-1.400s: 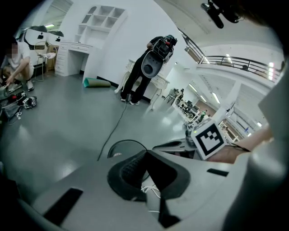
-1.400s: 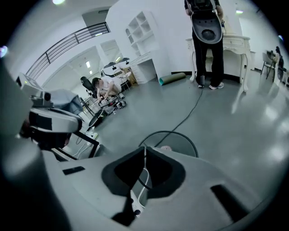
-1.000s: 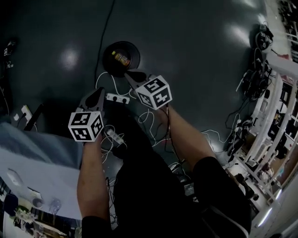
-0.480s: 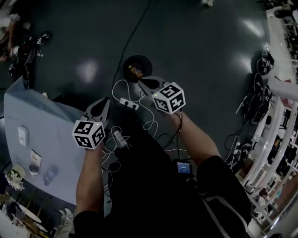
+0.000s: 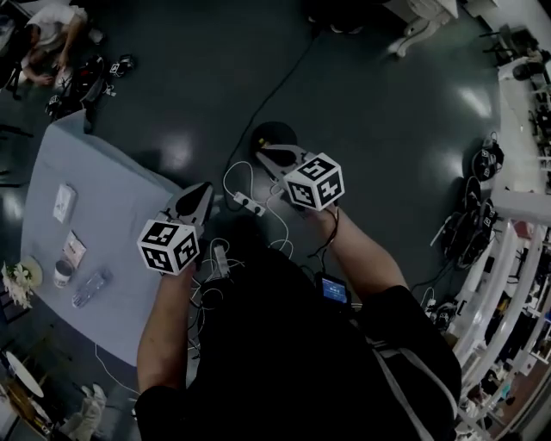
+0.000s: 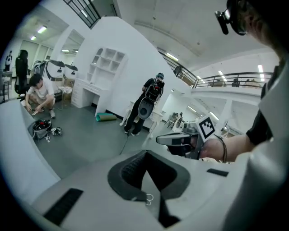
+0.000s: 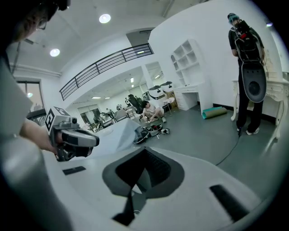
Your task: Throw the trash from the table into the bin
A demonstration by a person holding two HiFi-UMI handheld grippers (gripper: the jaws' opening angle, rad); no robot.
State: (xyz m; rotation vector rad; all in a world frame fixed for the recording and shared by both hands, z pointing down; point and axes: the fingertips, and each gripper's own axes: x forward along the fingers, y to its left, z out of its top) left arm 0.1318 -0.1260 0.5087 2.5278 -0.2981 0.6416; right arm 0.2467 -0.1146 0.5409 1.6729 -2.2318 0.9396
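Note:
The black round bin (image 5: 274, 138) stands on the dark floor, just beyond my right gripper (image 5: 267, 155). My left gripper (image 5: 196, 200) hovers near the right edge of the grey-clothed table (image 5: 120, 215). On the table's left part lie a clear bottle (image 5: 90, 288), a cup (image 5: 62, 274), a small packet (image 5: 74, 248) and a card (image 5: 63, 202). Both grippers are shut with nothing between the jaws, as the left gripper (image 6: 145, 152) and right gripper (image 7: 145, 150) views show. Each gripper view looks out across the room, not at the trash.
A power strip with white cables (image 5: 248, 204) lies on the floor between the grippers. A crouching person (image 5: 47, 26) is beyond the table's far end, and a standing person (image 6: 151, 97) is farther off. Shelves and gear (image 5: 516, 258) line the right side. Flowers (image 5: 15, 284) sit at the table's left edge.
Both grippers have risen, still shut and empty. The head view has swung so the table with its items now shows at left, and the bin looks smaller and farther off.

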